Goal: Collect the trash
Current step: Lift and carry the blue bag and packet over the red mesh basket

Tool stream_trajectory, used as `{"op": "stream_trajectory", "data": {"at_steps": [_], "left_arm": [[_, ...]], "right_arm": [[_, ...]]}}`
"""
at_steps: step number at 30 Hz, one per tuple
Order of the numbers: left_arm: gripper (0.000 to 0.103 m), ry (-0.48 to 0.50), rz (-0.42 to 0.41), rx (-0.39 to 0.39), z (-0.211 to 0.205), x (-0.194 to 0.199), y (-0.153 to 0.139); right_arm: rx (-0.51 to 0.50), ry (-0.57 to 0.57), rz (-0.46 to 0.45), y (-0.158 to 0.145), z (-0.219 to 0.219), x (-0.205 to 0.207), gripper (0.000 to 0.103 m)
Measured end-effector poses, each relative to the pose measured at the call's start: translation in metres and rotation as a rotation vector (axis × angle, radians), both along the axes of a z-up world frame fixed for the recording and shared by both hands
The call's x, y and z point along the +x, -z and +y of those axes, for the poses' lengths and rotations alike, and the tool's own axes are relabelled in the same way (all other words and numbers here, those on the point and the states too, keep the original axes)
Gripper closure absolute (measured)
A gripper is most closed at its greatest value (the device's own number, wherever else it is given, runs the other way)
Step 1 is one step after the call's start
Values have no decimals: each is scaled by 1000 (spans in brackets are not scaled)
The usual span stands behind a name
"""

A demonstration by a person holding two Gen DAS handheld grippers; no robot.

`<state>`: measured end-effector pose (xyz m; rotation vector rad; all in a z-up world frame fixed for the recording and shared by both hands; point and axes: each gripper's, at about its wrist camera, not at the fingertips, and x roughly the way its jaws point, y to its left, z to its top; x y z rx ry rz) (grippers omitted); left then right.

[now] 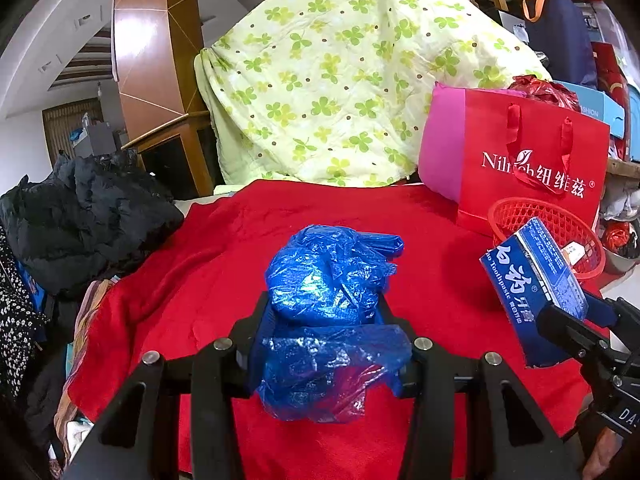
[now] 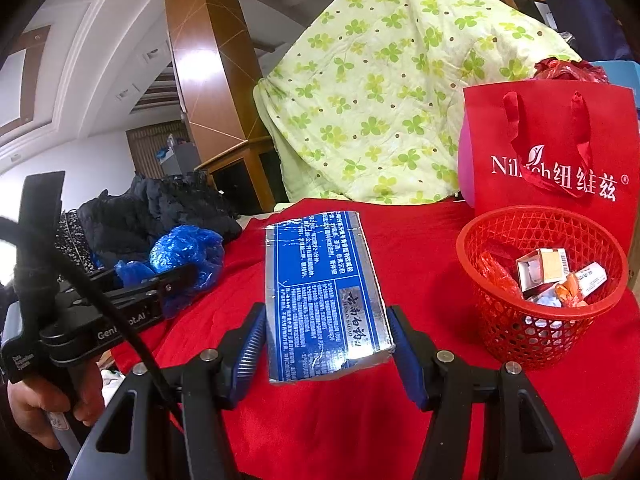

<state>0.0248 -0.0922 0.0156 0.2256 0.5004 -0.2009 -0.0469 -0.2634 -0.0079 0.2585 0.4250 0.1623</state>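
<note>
My left gripper (image 1: 326, 316) is shut on a crumpled blue plastic bag (image 1: 328, 272), held above the red cloth (image 1: 224, 264). The same bag (image 2: 186, 254) shows at the left of the right wrist view, in the left gripper (image 2: 176, 276). My right gripper (image 2: 326, 340) is shut on a blue and silver toothpaste box (image 2: 320, 292), its blue pads pressing both long sides. That box (image 1: 532, 284) appears at the right of the left wrist view, just in front of a red mesh basket (image 1: 516, 216). The basket (image 2: 536, 320) holds several small cartons and wrappers.
A red paper gift bag (image 2: 556, 152) stands behind the basket. A green clover quilt (image 1: 340, 76) is draped at the back. Black clothing (image 1: 88, 216) is piled at the left. A hand (image 2: 36, 408) grips the left tool's handle.
</note>
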Motion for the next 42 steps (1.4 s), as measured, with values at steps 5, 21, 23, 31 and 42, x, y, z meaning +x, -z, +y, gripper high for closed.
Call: {"op": "stream_trajectory", "data": {"at_steps": [5, 21, 23, 31, 42], "left_arm": [[54, -1, 4, 0, 0, 1, 0], [54, -7, 15, -5, -1, 2, 4], [54, -5, 19, -9, 0, 2, 5], [54, -6, 24, -7, 4, 3, 8], [54, -9, 24, -5, 6, 3, 7]], "right_arm": [[-1, -1, -1, 1, 0, 1, 40], [11, -3, -1, 1, 0, 2, 40], [11, -2, -2, 1, 0, 2, 40], [14, -2, 0, 2, 0, 2, 40], [22, -2, -8, 4, 2, 0, 40]]}}
